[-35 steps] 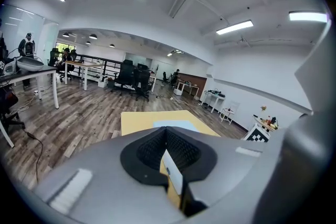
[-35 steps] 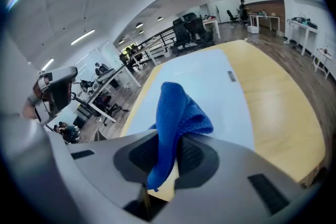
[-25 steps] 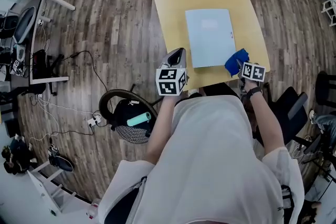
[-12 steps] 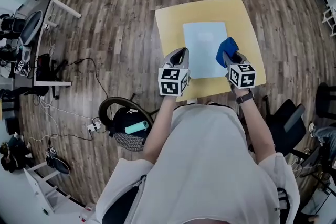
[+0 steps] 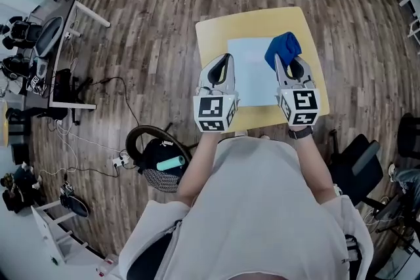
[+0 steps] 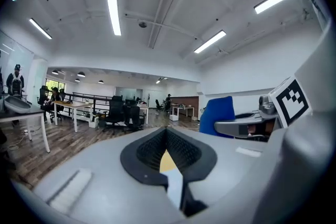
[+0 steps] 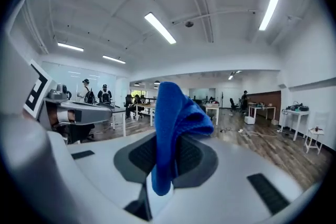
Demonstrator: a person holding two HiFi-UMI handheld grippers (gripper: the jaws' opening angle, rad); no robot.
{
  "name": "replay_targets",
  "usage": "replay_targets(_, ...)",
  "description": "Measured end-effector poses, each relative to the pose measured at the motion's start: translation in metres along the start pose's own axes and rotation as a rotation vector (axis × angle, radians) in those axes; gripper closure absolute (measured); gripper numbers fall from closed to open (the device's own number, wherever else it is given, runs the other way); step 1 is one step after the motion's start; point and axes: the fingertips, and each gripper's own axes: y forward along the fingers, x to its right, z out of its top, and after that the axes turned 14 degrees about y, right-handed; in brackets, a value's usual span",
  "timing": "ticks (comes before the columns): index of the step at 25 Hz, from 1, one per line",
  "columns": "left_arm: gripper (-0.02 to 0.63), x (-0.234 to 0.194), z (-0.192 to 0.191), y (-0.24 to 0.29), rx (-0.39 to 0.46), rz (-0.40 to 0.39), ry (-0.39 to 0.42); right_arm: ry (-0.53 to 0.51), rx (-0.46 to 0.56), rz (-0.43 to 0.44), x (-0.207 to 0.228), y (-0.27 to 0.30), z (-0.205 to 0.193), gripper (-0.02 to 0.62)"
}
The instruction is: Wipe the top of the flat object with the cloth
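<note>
Flat pale-blue rectangular sheet (image 5: 252, 75) lies flat on the square yellow-topped bench (image 5: 216, 29), long side running away from the person. Its surface is plain and matte, with yellow margin visible on the left, far and near sides. Right claw (image 5: 287, 63) is clamped on a bunched royal-blue cloth (image 5: 283, 48). In the right gripper view the fabric stands up between the black pads and folds over at the top. The cloth sits over the sheet's far right corner; can't tell whether it touches. Left claw (image 5: 225, 59) has its jaws together with nothing between them, and hangs over the sheet's left edge, level with the right claw. Wood-plank floor (image 5: 151, 23) surrounds the bench.
</note>
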Motion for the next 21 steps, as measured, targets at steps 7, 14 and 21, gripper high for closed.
replay_targets(7, 0.597, 0.021, 0.017, 0.006, 0.045, -0.017, 0.006, 0.035, 0.033, 0.016, 0.003, -0.011, 0.01, 0.541)
replay_targets(14, 0.597, 0.046, 0.013, 0.014, 0.035, -0.056, 0.003, 0.051, 0.038, 0.014, 0.012, -0.022, 0.007, 0.541)
replay_targets(21, 0.595, 0.072, -0.031, 0.02, -0.128, -0.216, 0.127, 0.053, 0.027, 0.019, 0.016, -0.035, -0.002, 0.541)
